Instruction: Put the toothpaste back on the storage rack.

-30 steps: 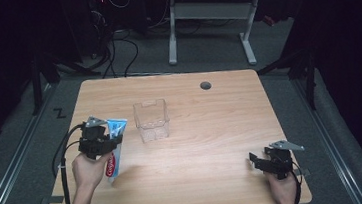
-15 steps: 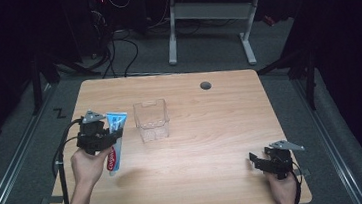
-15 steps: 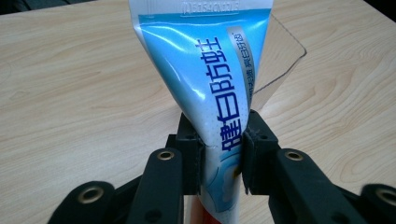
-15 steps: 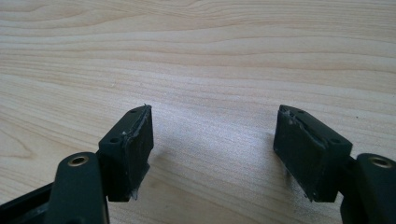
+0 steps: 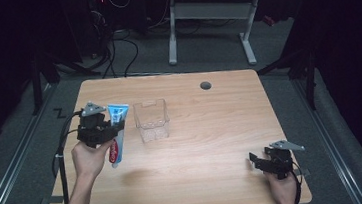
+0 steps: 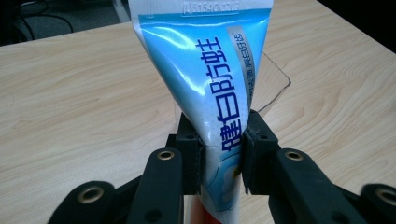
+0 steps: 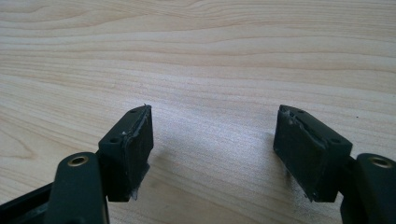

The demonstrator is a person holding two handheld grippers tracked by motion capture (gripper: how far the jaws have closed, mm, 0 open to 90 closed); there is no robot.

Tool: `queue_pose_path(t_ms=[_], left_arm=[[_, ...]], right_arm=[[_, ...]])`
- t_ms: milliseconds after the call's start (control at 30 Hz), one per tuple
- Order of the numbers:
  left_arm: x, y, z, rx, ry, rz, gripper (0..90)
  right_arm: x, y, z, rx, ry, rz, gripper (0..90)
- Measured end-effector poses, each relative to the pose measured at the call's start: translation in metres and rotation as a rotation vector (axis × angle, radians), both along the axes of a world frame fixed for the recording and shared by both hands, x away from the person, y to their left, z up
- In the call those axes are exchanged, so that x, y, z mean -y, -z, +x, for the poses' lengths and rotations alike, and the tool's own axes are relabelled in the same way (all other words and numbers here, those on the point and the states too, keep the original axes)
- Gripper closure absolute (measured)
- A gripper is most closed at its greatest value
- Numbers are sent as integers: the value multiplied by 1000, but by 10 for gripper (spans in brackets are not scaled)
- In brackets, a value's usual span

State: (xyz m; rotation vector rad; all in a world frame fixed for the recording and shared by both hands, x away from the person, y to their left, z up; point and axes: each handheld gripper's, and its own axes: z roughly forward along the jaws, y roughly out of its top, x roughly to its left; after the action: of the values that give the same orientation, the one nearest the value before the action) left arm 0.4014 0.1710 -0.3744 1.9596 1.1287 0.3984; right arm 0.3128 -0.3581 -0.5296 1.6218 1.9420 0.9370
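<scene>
- The left tongs (image 5: 102,133) clamp a blue-and-white toothpaste tube (image 6: 212,88) near the desk's (image 5: 213,144) left edge, just beside a clear plastic bin (image 5: 151,120).
- The right tongs (image 7: 212,154) gape, empty, over bare wood near the front right corner.

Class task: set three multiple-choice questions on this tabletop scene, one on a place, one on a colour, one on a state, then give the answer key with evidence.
1. Where is the clear plastic box?
A. right of the blue-and-white toothpaste tube
B. beside the right gripper
C. on the floor

2. The tube's main colour?
A. green
B. blue
C. yellow

3. The left gripper is:
A. open over bare wood
B. shut on the tube
C. inside the box

Answers: 1 A, the high view shows them side by side. 2 B, its printed body is blue. 3 B, both pads pinch the tube.
</scene>
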Motion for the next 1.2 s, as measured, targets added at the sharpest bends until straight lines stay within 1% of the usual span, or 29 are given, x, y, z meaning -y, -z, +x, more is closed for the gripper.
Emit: queue_pose_path(t_ms=[33,167,400,600,767,900,1033,1200], left_arm=[[0,-1,1,9,-1,-5,725],[2,-7,4,22,4,-14,725],[8,-16,10,35,14,-25,725],[11,-22,13,37,31,-63,725],[14,-25,17,44,36,-58,726],[15,-27,20,48,36,-68,726],[17,-31,24,51,40,-88,726],[23,-40,29,79,44,-86,726]], right_arm=[[0,0,0,0,0,0,286],[0,0,0,0,0,1,286],[0,0,0,0,0,2,285],[0,0,0,0,0,2,286],[0,0,0,0,0,3,286],[0,0,0,0,0,3,286],[0,0,0,1,0,3,286],[0,0,0,0,0,3,286]])
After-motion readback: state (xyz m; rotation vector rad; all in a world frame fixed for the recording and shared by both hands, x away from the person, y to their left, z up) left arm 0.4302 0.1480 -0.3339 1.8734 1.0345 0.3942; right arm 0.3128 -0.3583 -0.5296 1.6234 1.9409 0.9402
